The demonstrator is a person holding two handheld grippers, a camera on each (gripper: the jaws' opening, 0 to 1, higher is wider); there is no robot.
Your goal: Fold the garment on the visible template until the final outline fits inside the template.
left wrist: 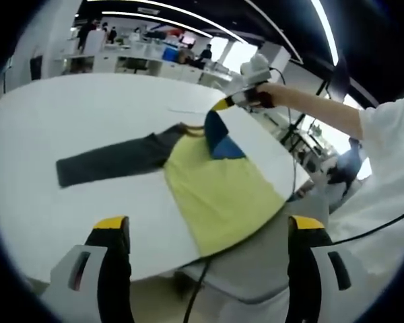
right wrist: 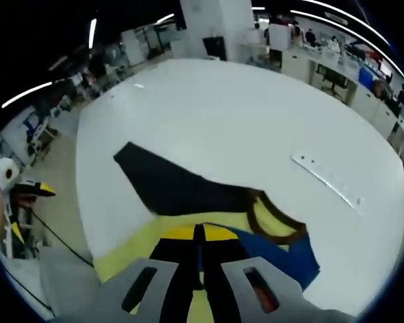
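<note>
Left gripper view: left hand-held gripper (left wrist: 209, 232) held back off the bench (left wrist: 87, 108), jaws wide apart and empty, probably waiting. Garment (left wrist: 219, 188) spread on the bench, dark sleeve (left wrist: 114, 160) stretched flat. Blue sleeve (left wrist: 219, 138) lifted by right hand-held gripper (left wrist: 222, 104), presumably for folding inward.

Right gripper view: right hand-held gripper (right wrist: 199, 232) pressed together on the blue sleeve (right wrist: 283, 252), above the yellow body. No template outline clearly seen.
</note>
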